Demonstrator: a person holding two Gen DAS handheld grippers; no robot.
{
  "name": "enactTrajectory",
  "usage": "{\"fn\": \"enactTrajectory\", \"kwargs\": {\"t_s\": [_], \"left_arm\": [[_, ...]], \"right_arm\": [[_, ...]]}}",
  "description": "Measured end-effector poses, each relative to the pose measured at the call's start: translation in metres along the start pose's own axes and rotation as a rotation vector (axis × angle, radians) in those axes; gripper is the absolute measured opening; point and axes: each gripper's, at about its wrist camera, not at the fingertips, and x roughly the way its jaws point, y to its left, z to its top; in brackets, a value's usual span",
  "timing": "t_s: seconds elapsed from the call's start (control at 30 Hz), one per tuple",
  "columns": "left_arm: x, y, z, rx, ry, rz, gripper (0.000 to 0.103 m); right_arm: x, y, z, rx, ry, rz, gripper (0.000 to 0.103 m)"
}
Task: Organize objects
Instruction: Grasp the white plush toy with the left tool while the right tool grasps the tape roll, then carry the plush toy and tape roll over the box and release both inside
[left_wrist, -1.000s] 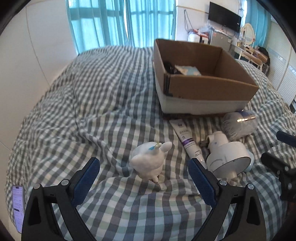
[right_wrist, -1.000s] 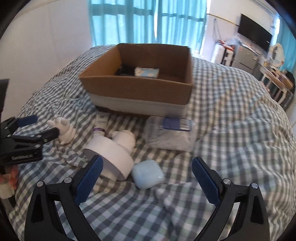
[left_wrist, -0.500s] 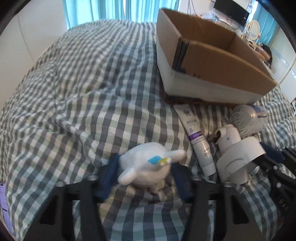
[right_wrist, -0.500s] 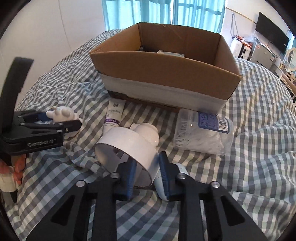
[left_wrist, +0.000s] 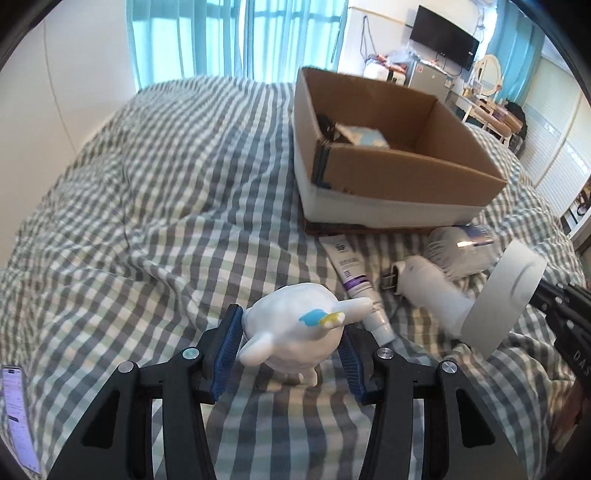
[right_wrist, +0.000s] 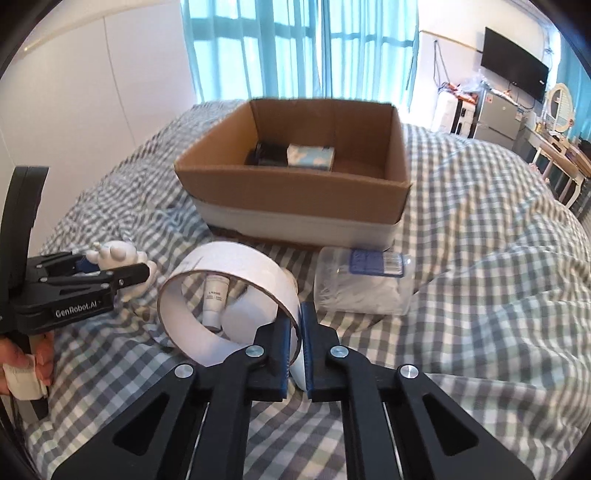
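Note:
My left gripper (left_wrist: 288, 343) is shut on a white toy figurine (left_wrist: 295, 332) with a blue and yellow mark, both pads pressing its sides just above the checked bedspread (left_wrist: 147, 221). The right wrist view shows the same figurine (right_wrist: 118, 253) in the left gripper (right_wrist: 122, 266). My right gripper (right_wrist: 300, 325) is shut on the wall of a wide white ring (right_wrist: 229, 266), held on edge. From the left wrist view the ring (left_wrist: 506, 295) stands at the right. The open cardboard box (right_wrist: 288, 181) lies beyond, with a tissue pack (right_wrist: 310, 155) and a dark item inside.
Between the box (left_wrist: 406, 177) and the grippers lie a white tube (left_wrist: 351, 269), a white plug-like device (left_wrist: 424, 284) and a clear jar of cotton swabs (right_wrist: 362, 284). A phone (left_wrist: 14, 413) lies at the far left. A person's hand (right_wrist: 22, 365) holds the left gripper.
Both grippers went from wide open to shut: the left closed on the figurine, the right on the white ring's wall. The ring now stands tilted up on edge.

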Motion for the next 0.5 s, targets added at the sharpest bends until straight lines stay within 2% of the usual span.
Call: {"fn": "enactTrajectory", "kwargs": {"t_s": [0.5], "left_arm": [[-0.097, -0.023, -0.004, 0.017, -0.192, -0.024, 0.051]], "right_arm": [[-0.101, 0.021, 0.007, -0.07, -0.164, -0.047, 0.004]]}}
